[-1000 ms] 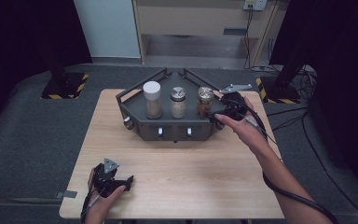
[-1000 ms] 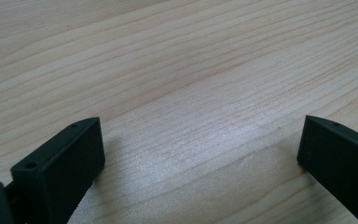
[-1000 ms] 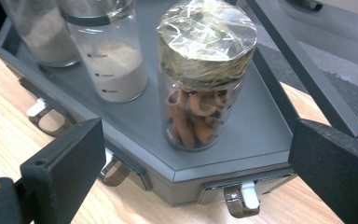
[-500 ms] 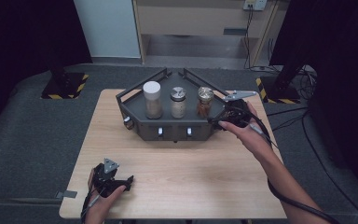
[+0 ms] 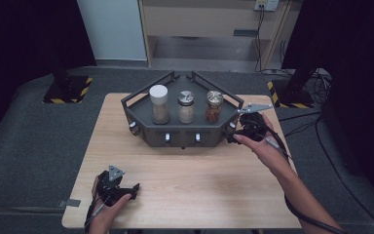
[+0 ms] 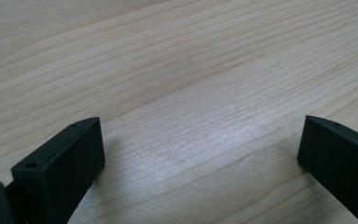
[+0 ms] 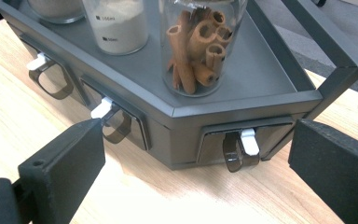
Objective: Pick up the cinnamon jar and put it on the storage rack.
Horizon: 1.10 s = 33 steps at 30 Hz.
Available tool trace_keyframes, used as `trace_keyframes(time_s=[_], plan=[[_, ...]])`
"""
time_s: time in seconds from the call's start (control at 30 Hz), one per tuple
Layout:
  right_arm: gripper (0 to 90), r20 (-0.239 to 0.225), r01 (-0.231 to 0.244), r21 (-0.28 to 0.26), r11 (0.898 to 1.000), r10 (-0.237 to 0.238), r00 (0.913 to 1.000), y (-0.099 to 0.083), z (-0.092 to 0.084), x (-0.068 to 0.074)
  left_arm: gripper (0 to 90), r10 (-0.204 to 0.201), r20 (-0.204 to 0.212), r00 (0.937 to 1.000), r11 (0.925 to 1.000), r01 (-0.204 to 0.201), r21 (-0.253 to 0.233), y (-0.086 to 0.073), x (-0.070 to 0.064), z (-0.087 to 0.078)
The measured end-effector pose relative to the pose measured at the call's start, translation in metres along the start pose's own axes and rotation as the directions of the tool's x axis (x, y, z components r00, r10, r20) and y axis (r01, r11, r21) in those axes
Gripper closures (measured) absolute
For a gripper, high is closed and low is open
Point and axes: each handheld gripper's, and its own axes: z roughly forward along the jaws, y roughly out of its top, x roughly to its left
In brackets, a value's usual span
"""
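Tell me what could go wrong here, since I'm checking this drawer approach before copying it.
The right gripper, jaws open, faces a small drawer handle on the grey rack; a slightly off closure could slip off it. Pulling may drag the whole rack, as the left gripper rests far away on the table and braces nothing. A jerk could topple the cinnamon jar standing directly above.

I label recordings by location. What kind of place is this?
Probably a lab or recording studio, not a kitchen: a bare wooden table on grey carpet, black curtains at both sides, cables across the floor, and hazard-striped stand bases.
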Motion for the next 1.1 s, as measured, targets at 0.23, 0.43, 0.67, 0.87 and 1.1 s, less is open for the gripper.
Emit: trace_keyframes(time_s=[0.23,0.43,0.67,0.87,1.1], plan=[[3.5,0.012,0.018,0.006,1.000,-0.018,0.9998,-0.010,-0.002,0.007,0.0,0.000,0.000,1.0000,1.0000,0.000,0.000,0.000,0.000,0.000],[3.6,0.010,0.020,0.016,1.000,-0.020,0.9997,-0.022,-0.002,0.009,0.0,0.000,0.000,1.0000,1.0000,0.000,0.000,0.000,0.000,0.000],[3.7,0.017,0.025,0.034,0.999,-0.025,0.9995,-0.033,-0.008,0.015,0.0,0.000,0.000,1.0000,1.0000,0.000,0.000,0.000,0.000,0.000],[3.7,0.021,0.025,0.037,0.999,-0.026,0.9994,-0.044,-0.013,0.016,0.0,0.000,-0.001,1.0000,1.0000,0.000,0.000,0.000,0.000,0.000],[3.7,0.012,0.023,0.035,0.999,-0.023,0.9997,-0.053,-0.015,0.017,0.0,0.000,-0.001,1.0000,1.0000,0.000,0.000,0.000,0.000,0.000]])
